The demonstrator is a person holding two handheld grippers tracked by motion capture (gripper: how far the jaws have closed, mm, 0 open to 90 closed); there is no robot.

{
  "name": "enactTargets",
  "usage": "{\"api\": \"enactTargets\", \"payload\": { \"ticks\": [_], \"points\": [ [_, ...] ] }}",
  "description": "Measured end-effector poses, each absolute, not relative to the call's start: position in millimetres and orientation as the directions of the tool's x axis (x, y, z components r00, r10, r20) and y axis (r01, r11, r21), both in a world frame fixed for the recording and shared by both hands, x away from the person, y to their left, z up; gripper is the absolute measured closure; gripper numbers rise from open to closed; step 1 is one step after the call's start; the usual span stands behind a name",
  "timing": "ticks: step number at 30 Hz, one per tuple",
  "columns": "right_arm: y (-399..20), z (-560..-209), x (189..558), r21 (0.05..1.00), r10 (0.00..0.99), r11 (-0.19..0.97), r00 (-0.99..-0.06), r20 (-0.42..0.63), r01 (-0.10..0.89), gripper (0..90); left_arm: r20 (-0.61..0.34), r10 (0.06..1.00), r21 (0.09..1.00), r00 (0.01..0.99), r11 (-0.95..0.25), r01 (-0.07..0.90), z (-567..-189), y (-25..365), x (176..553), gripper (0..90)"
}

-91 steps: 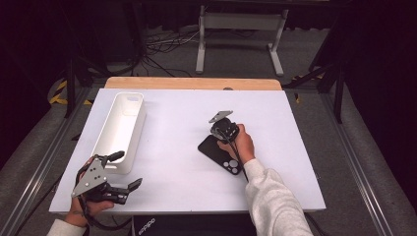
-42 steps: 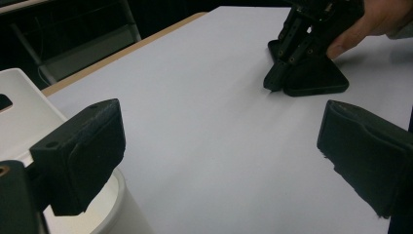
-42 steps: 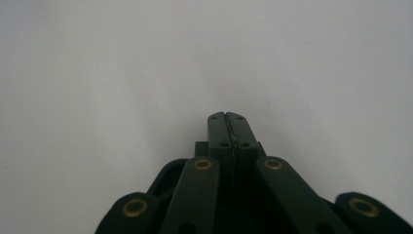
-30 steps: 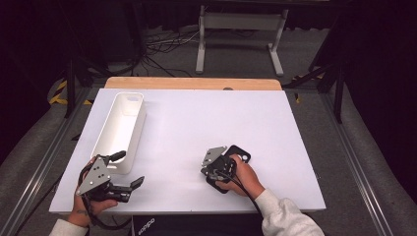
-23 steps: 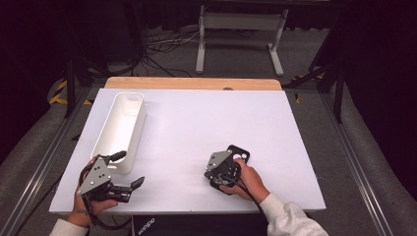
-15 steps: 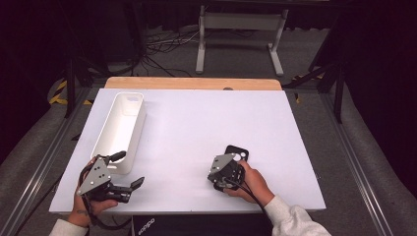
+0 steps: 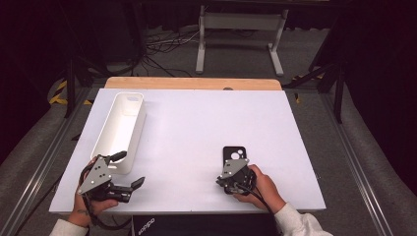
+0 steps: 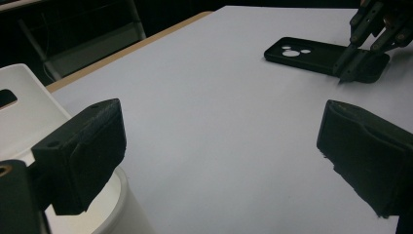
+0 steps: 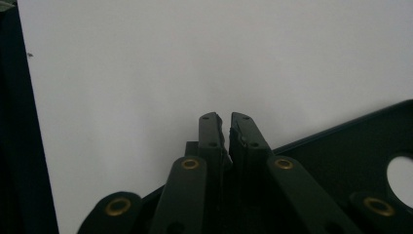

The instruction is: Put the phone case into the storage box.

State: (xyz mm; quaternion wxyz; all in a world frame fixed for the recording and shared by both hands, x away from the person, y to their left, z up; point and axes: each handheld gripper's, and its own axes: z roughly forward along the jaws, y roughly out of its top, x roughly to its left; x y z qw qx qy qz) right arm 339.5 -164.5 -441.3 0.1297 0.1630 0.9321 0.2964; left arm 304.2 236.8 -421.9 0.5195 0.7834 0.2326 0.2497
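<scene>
The black phone case [image 7: 232, 156] lies flat on the white counter [image 7: 196, 123], at about 5 o'clock from its centre, camera holes toward the far edge. The right hand-held gripper [image 7: 229, 181] sits over the near end of the case. In the right gripper view its jaws are almost together, with only a thin slit between the tips, and they have just been opening a little; nothing is between them. I judge that the case is released, not held.

The risk is that the tips, so close to the near edge of the case, catch it when the hand moves away and drag or lift it. The case looks thin and light, so it can slide easily on the smooth top. It is also rather near the front edge at 6 o'clock, so a pull toward the person can bring it off the counter.

The left hand-held gripper [image 7: 127, 169] rests at 7 o'clock with its jaws wide apart and empty, just beside the near end of the white bin [image 7: 120, 128], which stands along the left side at 9 o'clock.

The counter has a wooden strip [image 7: 192, 83] at 12 o'clock. The room around is dark, with grey carpet [image 7: 339, 128], cables [image 7: 162, 46] and a metal stand [image 7: 241, 29] behind.
</scene>
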Motion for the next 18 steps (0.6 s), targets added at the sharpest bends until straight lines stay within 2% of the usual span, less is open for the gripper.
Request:
{"api": "enactTargets", "payload": {
  "ticks": [6,18],
  "points": [
    [-171,-438,339,0.602,0.383,0.765,-0.913,-0.141,0.228,81.6,0.146,0.623,0.931,0.768,-0.349,0.107,-422,237,304,5.1],
    [-192,-424,344,0.686,0.477,0.681,-0.866,-0.148,0.257,79.6,0.146,0.613,0.93,0.777,-0.353,0.103,-422,237,304,4.8]
  ]
}}
